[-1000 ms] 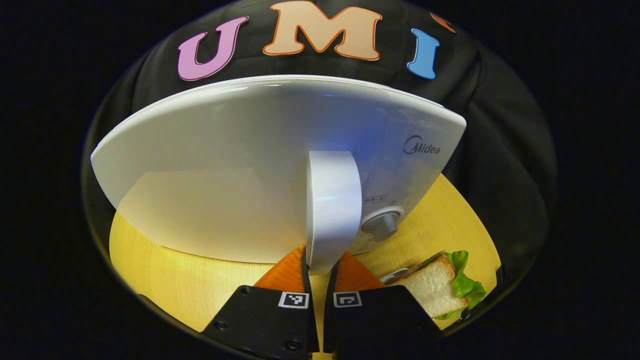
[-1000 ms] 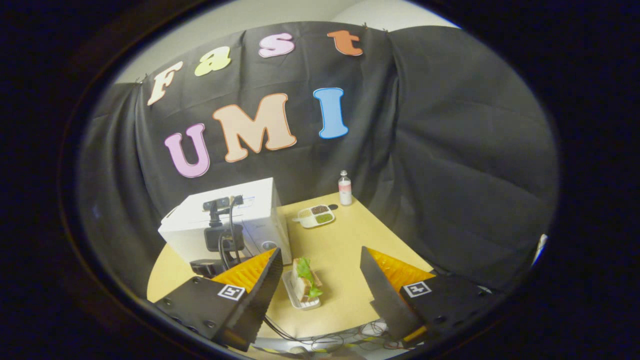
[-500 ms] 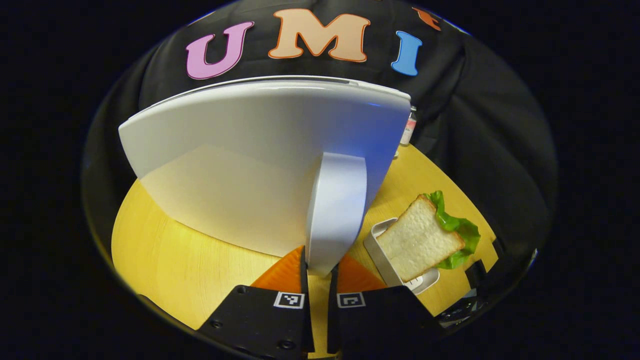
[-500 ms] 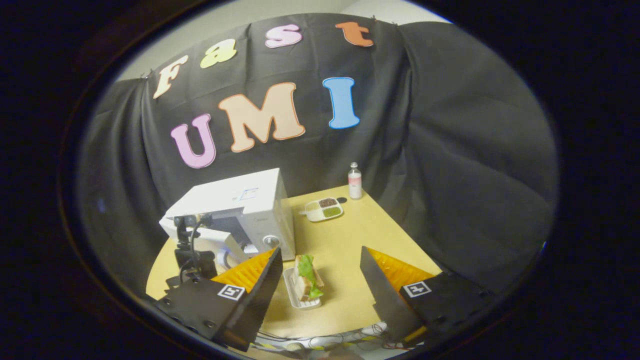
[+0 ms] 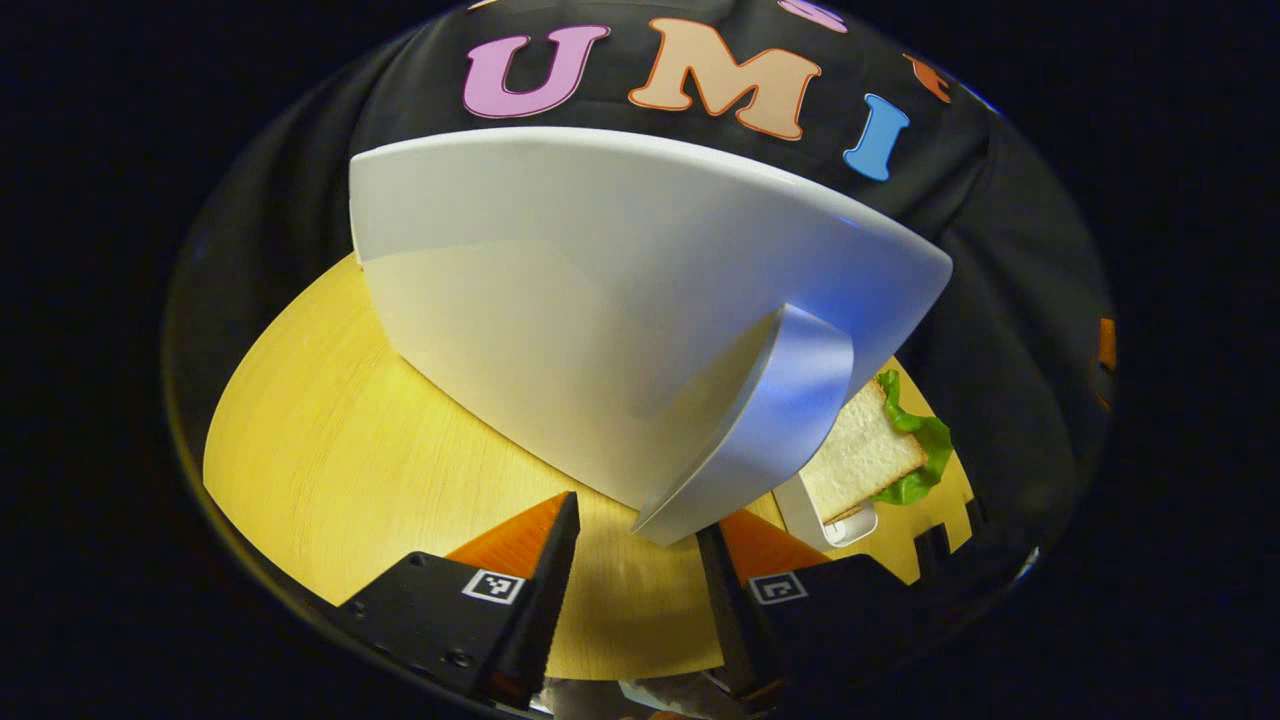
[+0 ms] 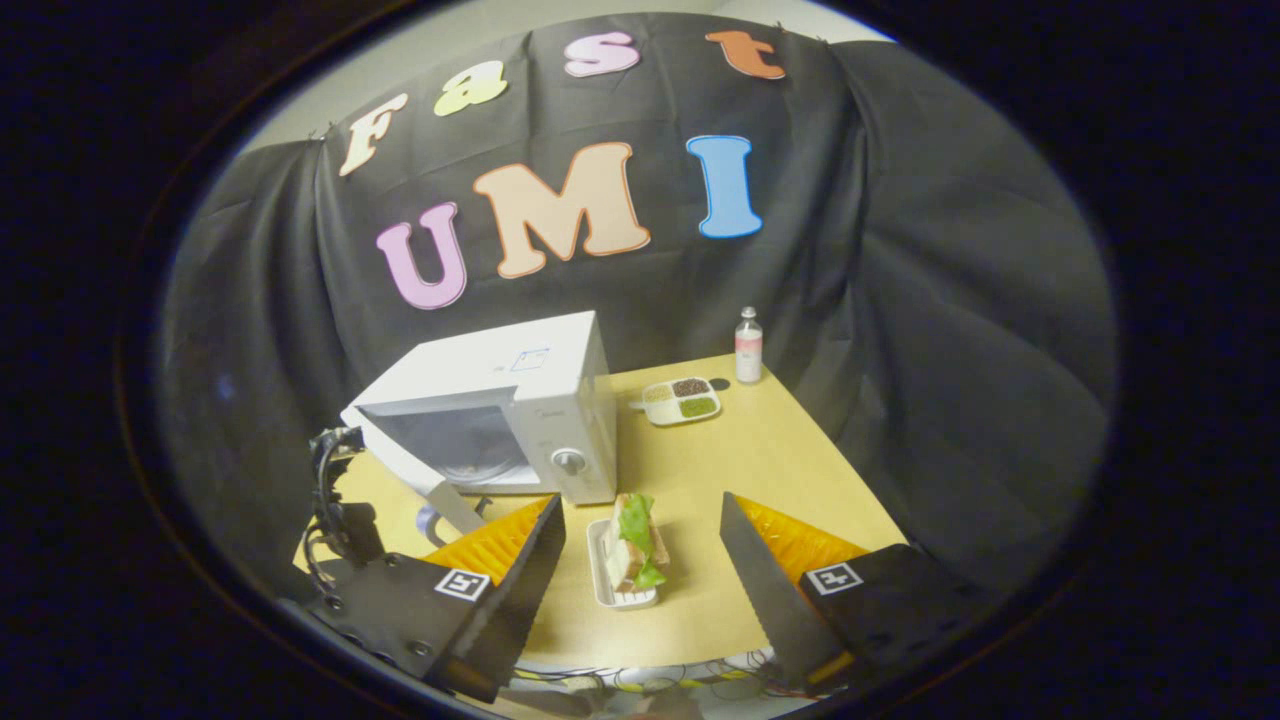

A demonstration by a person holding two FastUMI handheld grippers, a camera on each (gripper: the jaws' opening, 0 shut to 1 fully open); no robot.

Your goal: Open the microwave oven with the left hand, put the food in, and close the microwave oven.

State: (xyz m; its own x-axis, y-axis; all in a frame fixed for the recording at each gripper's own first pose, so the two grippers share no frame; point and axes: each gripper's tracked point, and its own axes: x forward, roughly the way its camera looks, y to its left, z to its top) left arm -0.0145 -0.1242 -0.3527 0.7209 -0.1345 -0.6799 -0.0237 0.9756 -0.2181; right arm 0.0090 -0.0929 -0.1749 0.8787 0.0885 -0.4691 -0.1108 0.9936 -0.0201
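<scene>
The white microwave (image 6: pixel 520 385) stands on the wooden table with its door (image 5: pixel 600 300) swung wide open and its cavity (image 6: pixel 460 440) showing. My left gripper (image 5: pixel 635 555) is open, and the lower end of the door handle (image 5: pixel 770 420) sits loosely between its spread fingers. In the right gripper view the left gripper (image 6: pixel 340 520) is at the table's left front, beside the door's edge. A sandwich (image 6: pixel 632 545) with lettuce lies in a small white tray (image 6: pixel 612 592) in front of the microwave. My right gripper (image 6: pixel 640 505) hovers open above it, empty.
A divided dish (image 6: pixel 682 400) of beans and a small bottle (image 6: pixel 748 345) stand at the back of the table (image 6: pixel 760 470). Cables (image 6: pixel 640 682) trail along the table's near edge. The sandwich (image 5: pixel 865 455) lies just right of the open door.
The left gripper pulled the door from nearly closed to wide open while shut on the handle, then spread its fingers and let go. The right gripper stayed open above the sandwich.
</scene>
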